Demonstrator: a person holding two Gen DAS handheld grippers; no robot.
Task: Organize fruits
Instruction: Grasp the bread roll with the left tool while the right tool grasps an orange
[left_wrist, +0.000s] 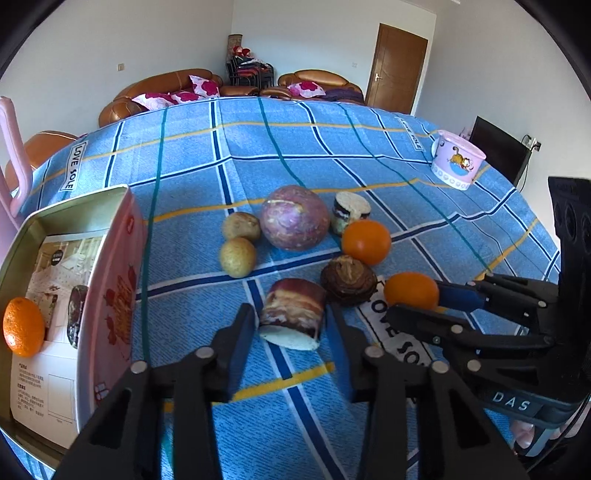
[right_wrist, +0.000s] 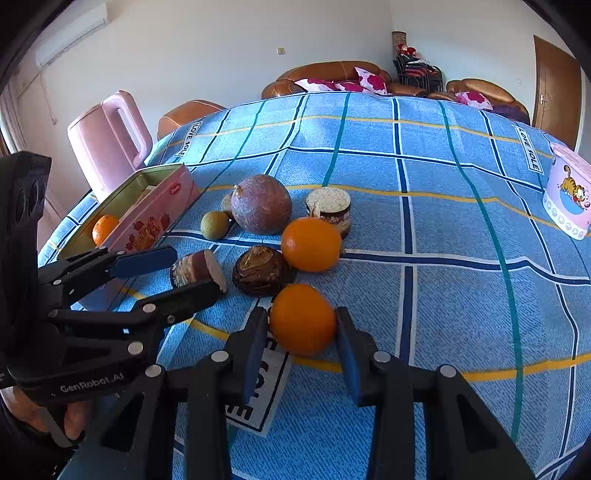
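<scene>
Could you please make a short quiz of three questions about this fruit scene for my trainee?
1. True or false: the right gripper is shut on an orange.
2. What does the left gripper grip? A) the cut piece B) the mug C) the kettle
3. Fill in: one orange already lies in the ___.

Key: 1 true; 2 A; 3 tin.

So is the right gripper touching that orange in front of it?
Touching. In the right wrist view the right gripper has both blue pads pressed against the sides of the orange, no gap showing.
</scene>
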